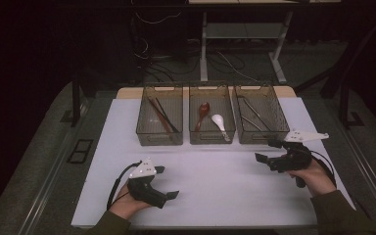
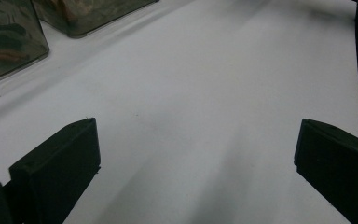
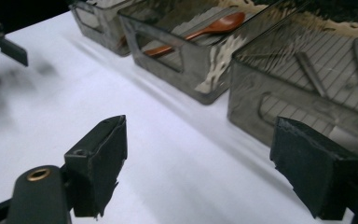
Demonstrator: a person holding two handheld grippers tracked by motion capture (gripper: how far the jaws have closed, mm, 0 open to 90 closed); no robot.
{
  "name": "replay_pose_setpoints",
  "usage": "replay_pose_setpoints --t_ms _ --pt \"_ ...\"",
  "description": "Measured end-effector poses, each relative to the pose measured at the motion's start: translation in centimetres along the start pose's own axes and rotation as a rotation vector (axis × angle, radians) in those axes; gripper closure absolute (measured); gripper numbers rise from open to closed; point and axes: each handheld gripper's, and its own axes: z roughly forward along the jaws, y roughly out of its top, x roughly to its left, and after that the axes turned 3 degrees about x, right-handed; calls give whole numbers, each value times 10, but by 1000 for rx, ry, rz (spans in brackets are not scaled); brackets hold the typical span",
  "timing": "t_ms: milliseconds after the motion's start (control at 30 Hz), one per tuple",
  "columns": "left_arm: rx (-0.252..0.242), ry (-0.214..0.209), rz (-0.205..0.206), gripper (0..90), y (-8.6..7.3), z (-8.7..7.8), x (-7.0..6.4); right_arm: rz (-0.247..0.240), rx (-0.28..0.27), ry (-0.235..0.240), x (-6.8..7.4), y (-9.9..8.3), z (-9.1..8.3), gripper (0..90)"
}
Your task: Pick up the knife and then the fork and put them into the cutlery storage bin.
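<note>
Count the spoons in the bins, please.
2, both in the middle bin: a brown wooden spoon on its left side and a white spoon on its right. The other bins hold long thin utensils, too unclear to rule out more.

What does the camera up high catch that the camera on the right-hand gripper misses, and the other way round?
The high view takes in all three bins: the left bin with dark chopsticks, the white spoon, the person's hands, and the left gripper, jaws apart. The right gripper view gives a close look between the right gripper's spread jaws, and the cut-out handle in the middle bin's end wall. Both share the brown spoon, the middle bin, the right bin with metal pieces, and the white table.
</note>
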Motion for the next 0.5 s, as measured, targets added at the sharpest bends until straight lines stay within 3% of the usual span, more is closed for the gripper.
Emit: replay_pose_setpoints --t_ms 500 --pt "1 0 7 0 1 -1 -1 -45 19 25 19 -32 -1 181"
